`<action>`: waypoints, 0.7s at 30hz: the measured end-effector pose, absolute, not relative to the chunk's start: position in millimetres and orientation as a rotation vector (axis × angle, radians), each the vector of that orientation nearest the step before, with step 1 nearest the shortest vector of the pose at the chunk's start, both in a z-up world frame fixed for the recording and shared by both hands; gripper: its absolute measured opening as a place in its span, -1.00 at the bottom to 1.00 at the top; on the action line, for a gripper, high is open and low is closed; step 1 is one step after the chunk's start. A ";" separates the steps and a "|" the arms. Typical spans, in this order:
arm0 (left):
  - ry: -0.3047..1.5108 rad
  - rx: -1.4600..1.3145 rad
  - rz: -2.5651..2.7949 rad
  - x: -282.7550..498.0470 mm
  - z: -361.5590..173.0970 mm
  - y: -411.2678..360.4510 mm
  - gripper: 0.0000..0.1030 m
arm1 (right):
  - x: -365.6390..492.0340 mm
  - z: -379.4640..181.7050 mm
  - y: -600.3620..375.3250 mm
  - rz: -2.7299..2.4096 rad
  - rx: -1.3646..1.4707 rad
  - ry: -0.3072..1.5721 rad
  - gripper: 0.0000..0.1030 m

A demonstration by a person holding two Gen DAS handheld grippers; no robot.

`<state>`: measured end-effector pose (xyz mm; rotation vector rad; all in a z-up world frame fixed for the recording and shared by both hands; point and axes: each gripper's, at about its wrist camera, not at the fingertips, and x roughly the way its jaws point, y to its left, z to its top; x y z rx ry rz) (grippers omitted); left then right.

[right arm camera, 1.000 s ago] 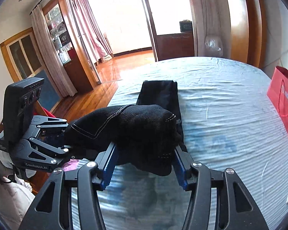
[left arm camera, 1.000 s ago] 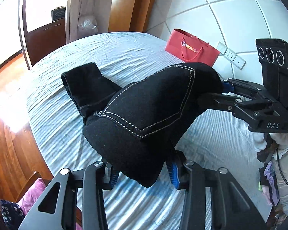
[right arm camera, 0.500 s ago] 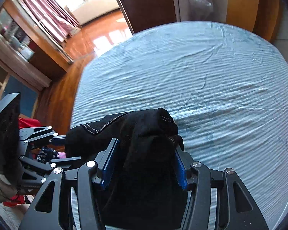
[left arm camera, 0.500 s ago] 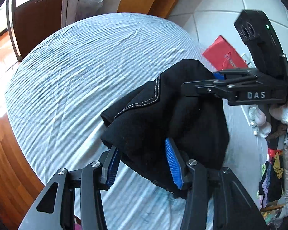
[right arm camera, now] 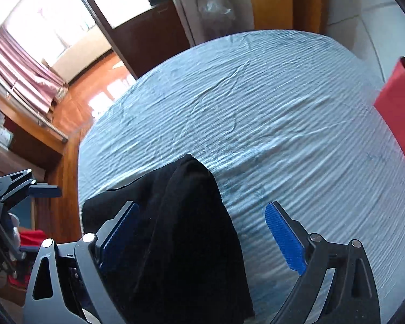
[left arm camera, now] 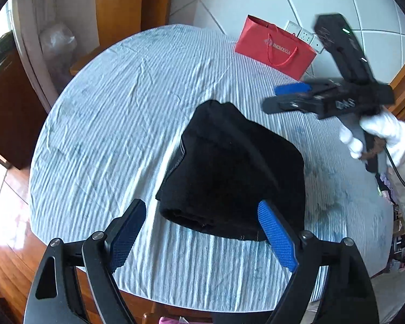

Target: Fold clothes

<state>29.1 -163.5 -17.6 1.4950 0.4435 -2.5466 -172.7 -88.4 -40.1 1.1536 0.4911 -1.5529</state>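
Counter [left arm camera: 116, 124]: round top under a pale blue striped cloth. It carries one dark bundle near its 5 o'clock edge in the left wrist view and a red paper bag [left arm camera: 275, 51] at 1 o'clock, against the wall.
Garment [left arm camera: 229, 178]: black trousers, lying on the counter as a compact multi-layer bundle — no leg hangs loose in either view. In the right wrist view it sits at 7 o'clock [right arm camera: 175, 232], partly between that tool's fingers.
Task progress: judged from the stacked layers, the folds on this piece are done and it has been set down. What remains is at most squaring the bundle or moving it aside; no other unfolded clothes show on the counter.
Left tool [left arm camera: 202, 232]: jaws spread wide, having just been opening. The near edge of the bundle lies between the pads, but neither pad presses on it — nothing held.
Right tool [right arm camera: 202, 232]: jaws likewise spread wide, just been opening. Black cloth lies by the left pad, the right pad stands clear over bare counter. No grip. In the left wrist view it hangs at 2 o'clock [left arm camera: 291, 97], off the garment.
Change from earlier frame: one second ago both tools held the trousers clamped and raised above the counter, a folded leg trailing behind. Now the cloth rests flat and both tools are released.
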 end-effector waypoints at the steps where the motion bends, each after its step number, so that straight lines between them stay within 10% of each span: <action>1: 0.427 1.465 -2.543 24.2 -16.2 -165.0 0.67 | -171.3 -29.0 -69.3 -1.583 1.143 0.431 0.84; 9: 0.308 1.477 -2.457 -9.3 -48.4 -173.7 0.67 | -128.4 18.7 75.3 -1.801 0.917 -0.064 1.00; 21: 0.213 1.716 -2.632 -56.1 -80.1 -227.2 0.67 | -96.7 -78.4 86.5 -1.889 1.381 -0.257 1.00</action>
